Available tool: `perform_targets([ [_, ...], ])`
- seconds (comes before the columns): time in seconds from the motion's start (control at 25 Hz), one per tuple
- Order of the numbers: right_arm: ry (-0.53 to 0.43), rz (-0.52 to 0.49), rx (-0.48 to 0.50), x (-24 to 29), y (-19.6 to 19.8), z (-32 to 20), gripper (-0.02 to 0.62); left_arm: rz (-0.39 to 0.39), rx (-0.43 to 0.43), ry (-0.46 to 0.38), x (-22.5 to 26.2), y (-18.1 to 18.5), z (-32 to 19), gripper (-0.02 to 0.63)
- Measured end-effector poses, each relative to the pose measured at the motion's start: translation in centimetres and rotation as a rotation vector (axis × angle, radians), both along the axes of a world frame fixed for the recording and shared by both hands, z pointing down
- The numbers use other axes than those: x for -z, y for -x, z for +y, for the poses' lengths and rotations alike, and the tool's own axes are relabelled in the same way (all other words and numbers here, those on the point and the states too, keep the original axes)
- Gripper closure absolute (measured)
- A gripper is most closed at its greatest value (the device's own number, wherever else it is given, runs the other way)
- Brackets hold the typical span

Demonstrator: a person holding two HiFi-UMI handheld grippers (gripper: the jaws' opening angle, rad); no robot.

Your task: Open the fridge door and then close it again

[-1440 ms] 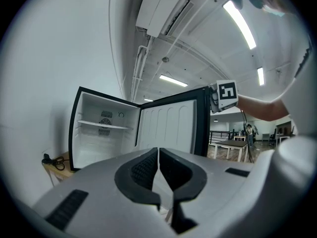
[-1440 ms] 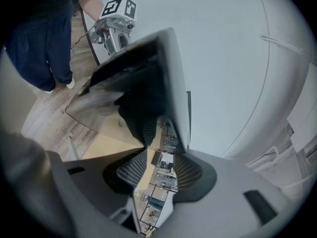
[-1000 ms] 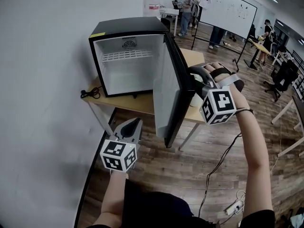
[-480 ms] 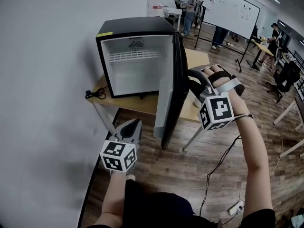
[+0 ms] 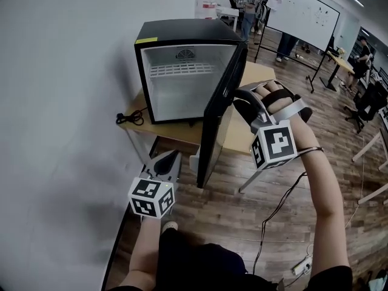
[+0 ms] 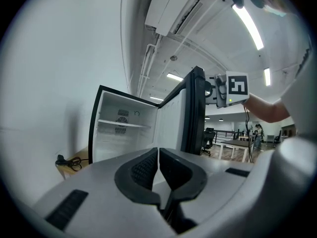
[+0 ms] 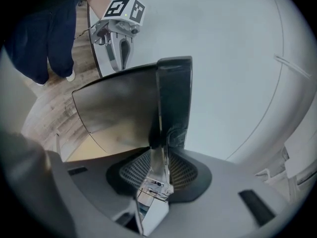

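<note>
Head view: a small black box-shaped fridge (image 5: 182,32) with a white moulded plastic lining and a wire shelf stands on a pale wooden desk (image 5: 257,71) against the wall. Its flat black door (image 5: 218,111) is swung wide open. The right gripper (image 5: 237,105) meets the door's free edge. The left gripper (image 5: 171,155) hangs low, well apart from the fridge.

Left gripper view: the left gripper's (image 6: 157,157) ribbed dark jaws are pressed together with nothing between them. The open cabinet is ahead.

Right gripper view: the right gripper's (image 7: 159,167) jaws pinch the door's thin outer edge. The door's smooth, glossy face (image 7: 119,108) stretches away.

The door looks rigid and light and should swing freely on its hinge. Its slick face offers little purchase, so the free edge, far from the hinge, seems the best hold.
</note>
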State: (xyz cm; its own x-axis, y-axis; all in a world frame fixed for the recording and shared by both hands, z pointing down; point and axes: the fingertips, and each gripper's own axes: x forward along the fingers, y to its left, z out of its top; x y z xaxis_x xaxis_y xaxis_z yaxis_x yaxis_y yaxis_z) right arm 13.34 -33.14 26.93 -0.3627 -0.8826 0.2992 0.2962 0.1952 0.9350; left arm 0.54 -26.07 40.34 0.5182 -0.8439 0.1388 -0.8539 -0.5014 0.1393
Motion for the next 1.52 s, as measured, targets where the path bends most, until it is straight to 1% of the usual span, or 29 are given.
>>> perform_targets([
  [0.2,-0.002,0.050,-0.001,0.3,3.3,-1.8,0.512,0.003,0.019,0.007,0.2,3.2,-1.6,0.595],
  [0.44,0.004,0.049,0.019,0.6,3.9,-1.0,0.512,0.003,0.052,0.000,0.8,3.7,-0.6,0.595],
  [0.52,0.010,0.045,0.023,0.4,5.2,-1.7,0.512,0.007,0.057,-0.001,0.7,4.8,-1.3,0.595],
  [0.68,0.017,0.043,0.016,0.2,8.5,-4.2,0.511,0.013,0.053,0.000,0.5,7.9,-3.6,0.595],
  [0.92,0.032,0.038,0.000,0.5,10.7,-6.1,0.509,0.013,0.056,0.001,0.8,10.3,-5.1,0.595],
  [1.12,0.045,0.043,-0.020,0.1,13.4,-9.1,0.509,0.016,0.049,-0.006,0.8,13.1,-8.0,0.595],
  [1.52,0.065,0.032,-0.066,0.3,16.4,-12.8,0.514,0.027,0.023,-0.011,0.9,15.2,-11.7,0.595],
])
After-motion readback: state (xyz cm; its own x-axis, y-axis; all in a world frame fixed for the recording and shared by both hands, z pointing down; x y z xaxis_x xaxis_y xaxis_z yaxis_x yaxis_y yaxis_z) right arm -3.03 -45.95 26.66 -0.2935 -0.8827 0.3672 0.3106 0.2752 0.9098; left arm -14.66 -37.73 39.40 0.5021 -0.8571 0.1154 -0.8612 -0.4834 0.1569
